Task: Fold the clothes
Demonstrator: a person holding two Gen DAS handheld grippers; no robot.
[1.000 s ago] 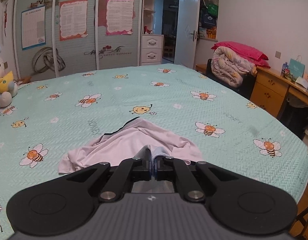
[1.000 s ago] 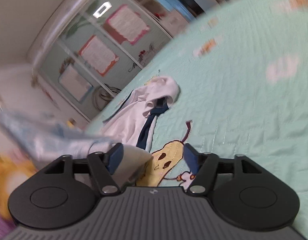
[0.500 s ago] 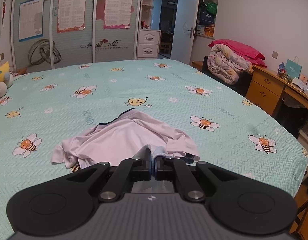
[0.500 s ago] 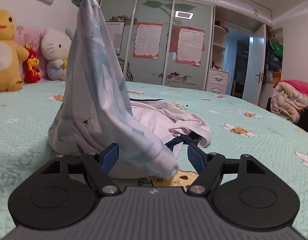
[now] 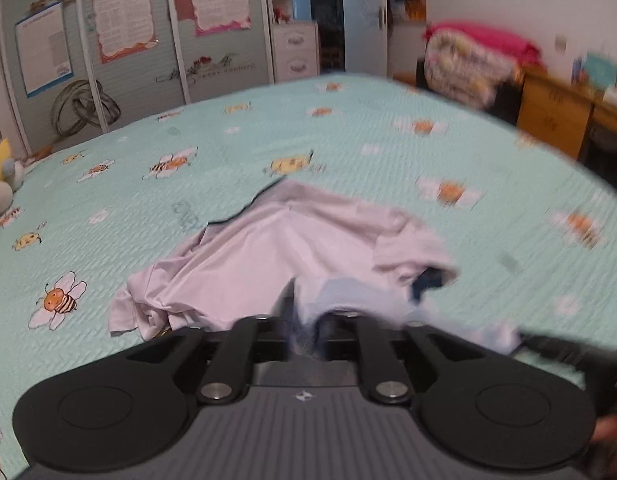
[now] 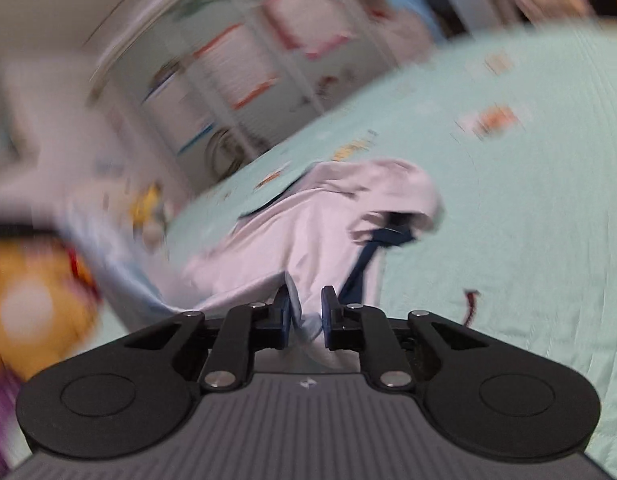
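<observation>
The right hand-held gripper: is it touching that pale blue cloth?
Touching. In the right wrist view, the pale blue cloth sits between the closing jaws of the right hand-held gripper and lies against the left finger; a gap remains beside the right finger.

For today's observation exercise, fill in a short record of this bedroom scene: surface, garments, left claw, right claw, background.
surface: bed with mint bee-print cover
garments: crumpled white garment lying on the cover; pale blue garment in front of it
left claw: left claw opening, pale blue cloth between its fingers
right claw: right claw closing, pale blue cloth between its fingers
background: wardrobe with posters; pile of bedding beside the bed
</observation>
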